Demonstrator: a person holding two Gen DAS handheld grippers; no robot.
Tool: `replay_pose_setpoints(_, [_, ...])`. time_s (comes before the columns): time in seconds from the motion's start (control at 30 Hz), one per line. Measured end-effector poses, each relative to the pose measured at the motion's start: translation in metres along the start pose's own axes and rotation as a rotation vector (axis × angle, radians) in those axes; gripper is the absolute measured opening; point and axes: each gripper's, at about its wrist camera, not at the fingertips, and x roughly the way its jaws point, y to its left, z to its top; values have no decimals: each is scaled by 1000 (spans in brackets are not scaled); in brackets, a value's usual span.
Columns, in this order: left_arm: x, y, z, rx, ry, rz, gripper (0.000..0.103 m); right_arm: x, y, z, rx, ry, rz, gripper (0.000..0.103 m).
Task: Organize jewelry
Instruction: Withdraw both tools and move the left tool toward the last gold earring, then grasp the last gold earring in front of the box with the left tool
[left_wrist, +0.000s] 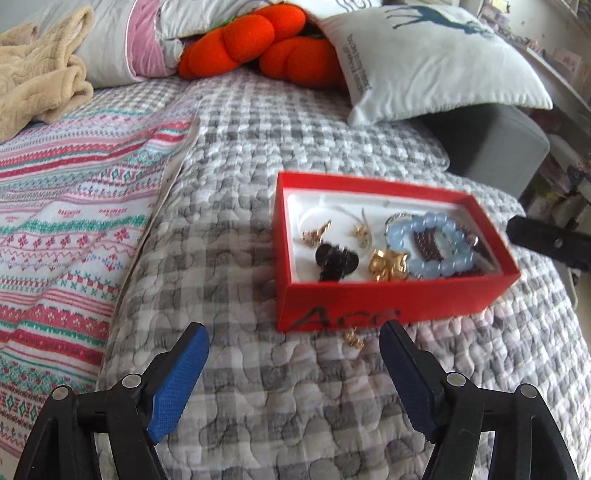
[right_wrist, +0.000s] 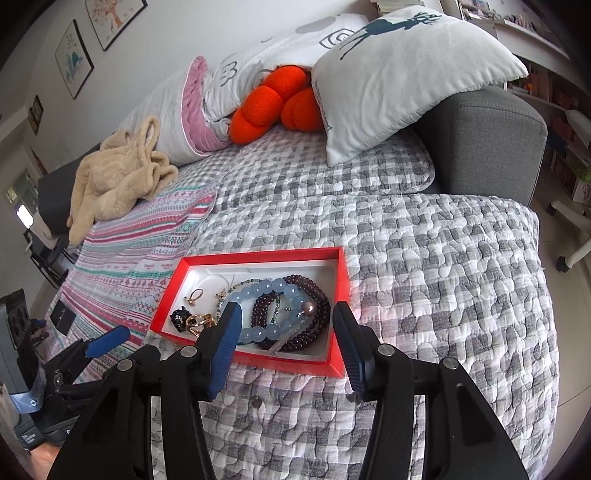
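Left gripper (left_wrist: 293, 345) wide open, empty; right gripper (right_wrist: 286, 319) likewise, over red box (left_wrist: 369, 306). Stray gold earring (left_wrist: 353, 338) on quilt (left_wrist: 295, 424) just near of the box (tiny): pads may push it into folds.

One open red cardboard box (left_wrist: 388, 302) holds two bead bracelets: one of pale blue round beads (right_wrist: 266, 295) and one of dark purple small beads (right_wrist: 314, 295). Also inside are one black hair claw (left_wrist: 336, 260) and one chunky gold ornament (left_wrist: 388, 264). One small gold earring (left_wrist: 352, 338) lies outside on the bed.
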Motion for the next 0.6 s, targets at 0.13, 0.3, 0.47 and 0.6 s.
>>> replay_pose_setpoints(0.13, [8, -7, -11, 7, 49, -25, 79, -10, -2, -9, -37, -4, -55, 55])
replay_pose_setpoints(0.3, [18, -19, -18, 18, 79, -40, 65, -16, -4, -24, -67, 32, -83, 56])
replay_pose_setpoints(0.47, [31, -30, -20, 43, 89, -33, 44, -18, -6, -34, -78, 54, -99, 56])
replay_pose_setpoints(0.6, [37, -33, -16, 42, 88, -26, 36, -18, -11, -38, -82, 64, -108, 56])
